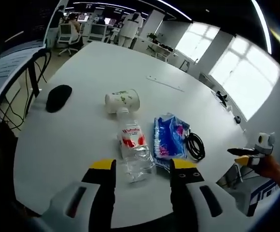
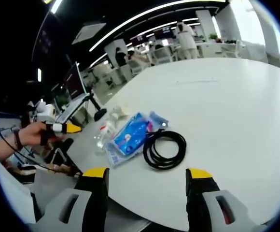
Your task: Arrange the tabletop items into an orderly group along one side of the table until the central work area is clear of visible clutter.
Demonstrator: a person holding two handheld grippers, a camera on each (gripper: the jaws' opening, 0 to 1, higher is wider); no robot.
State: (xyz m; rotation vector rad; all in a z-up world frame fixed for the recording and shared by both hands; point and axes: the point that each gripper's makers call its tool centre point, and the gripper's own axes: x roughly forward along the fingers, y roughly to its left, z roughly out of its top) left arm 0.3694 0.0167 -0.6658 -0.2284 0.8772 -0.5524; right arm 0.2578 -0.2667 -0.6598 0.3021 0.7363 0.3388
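A clear water bottle [image 1: 133,147] with a red label lies on its side on the white table [image 1: 82,140]. It is just ahead of my open left gripper [image 1: 143,166], between the lines of the two jaws. A white paper cup [image 1: 123,100] lies tipped over at the bottle's cap end. To the right are a blue packet [image 1: 168,137] and a coiled black cable [image 1: 195,145]. My right gripper [image 2: 147,176] is open and empty, a little short of the cable [image 2: 165,149]. The blue packet [image 2: 129,137] and the bottle [image 2: 106,133] lie beyond the cable, to its left.
A black mouse-like object [image 1: 58,96] sits at the table's left side, and a thin pale strip [image 1: 164,83] lies farther back. The right gripper [image 1: 256,152] hovers off the table's right edge in a hand. The left gripper [image 2: 58,128] is held off the near edge. Office desks and chairs stand behind.
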